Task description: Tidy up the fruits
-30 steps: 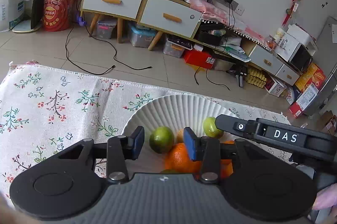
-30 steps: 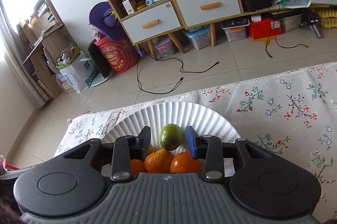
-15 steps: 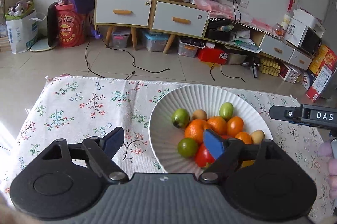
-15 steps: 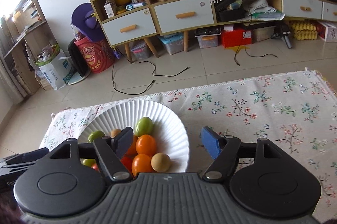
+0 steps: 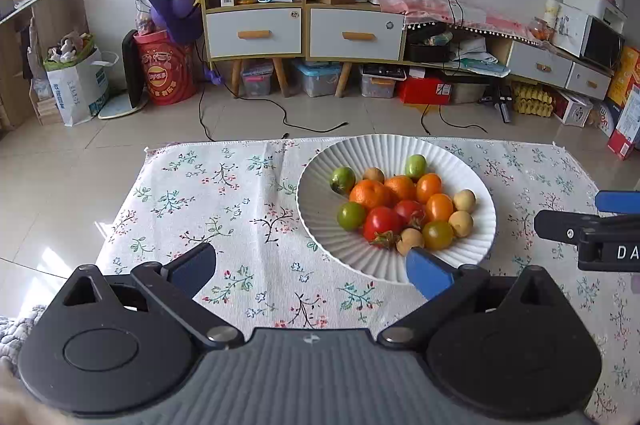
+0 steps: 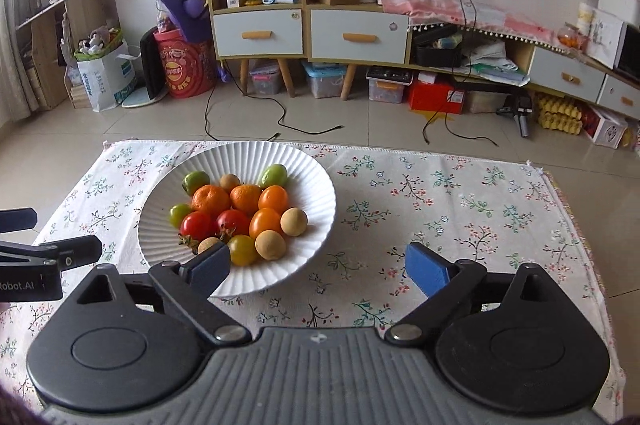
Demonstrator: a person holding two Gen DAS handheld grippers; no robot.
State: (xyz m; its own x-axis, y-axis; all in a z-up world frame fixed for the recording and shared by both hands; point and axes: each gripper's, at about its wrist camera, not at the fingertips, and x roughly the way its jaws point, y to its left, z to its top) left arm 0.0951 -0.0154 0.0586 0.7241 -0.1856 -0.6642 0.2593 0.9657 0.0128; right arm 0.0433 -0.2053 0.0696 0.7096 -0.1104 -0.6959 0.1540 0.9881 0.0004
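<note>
A white ribbed plate stands on the floral tablecloth. It holds several fruits: oranges, red tomatoes, green fruits and pale round ones. My left gripper hovers in front of the plate's left side, its jaws opening with nothing between them. My right gripper hovers before the plate's right side, jaws likewise opening and empty. Each gripper shows at the edge of the other's view.
The cloth-covered table ends at a far edge, with tiled floor beyond. Cables lie on the floor. Cabinets, boxes and a red drum line the far wall.
Both grippers have drawn back and up from over the fruit, and their jaws have spread from narrow to wide. The whole plate has come into view in both cameras.
</note>
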